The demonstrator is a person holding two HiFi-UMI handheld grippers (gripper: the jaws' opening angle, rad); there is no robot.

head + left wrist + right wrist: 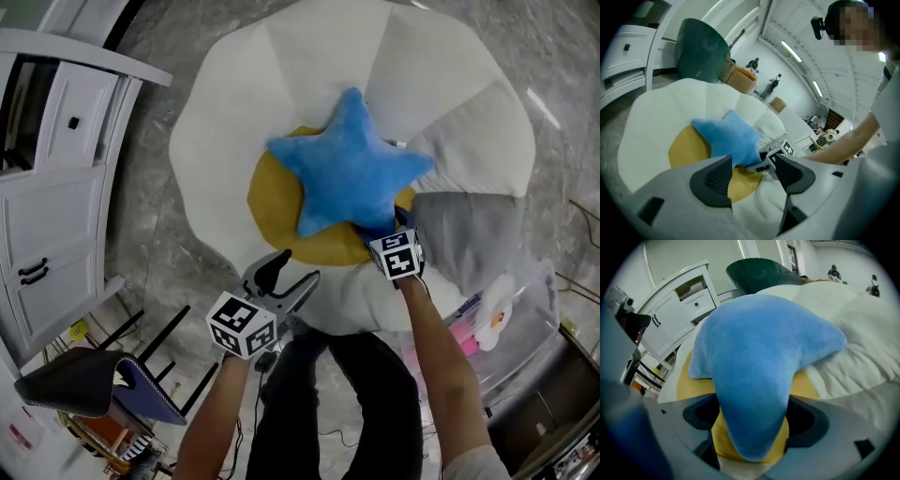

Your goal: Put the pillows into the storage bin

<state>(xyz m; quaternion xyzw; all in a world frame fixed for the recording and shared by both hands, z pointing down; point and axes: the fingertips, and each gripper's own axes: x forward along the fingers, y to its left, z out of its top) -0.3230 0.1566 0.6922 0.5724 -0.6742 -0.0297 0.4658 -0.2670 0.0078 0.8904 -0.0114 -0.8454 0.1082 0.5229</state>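
A blue star-shaped pillow (349, 169) (729, 136) (759, 348) lies on a round yellow pillow (272, 202) (686, 147) (686, 380), both on a big white padded cushion (234, 112). My right gripper (380, 234) (752, 423) is at the star's near arm. That arm fills the gap between its wide jaws, which do not squeeze it. My left gripper (286, 274) (752, 171) hovers open and empty at the cushion's front edge, to the left of the right gripper. Its view shows the right gripper's marker cube (782, 150).
A grey pillow (469, 239) lies at the cushion's right side. A clear plastic bin (530, 309) holding pink and white items stands at the lower right. A white cabinet (56, 187) is on the left, a dark chair (84, 384) at the lower left.
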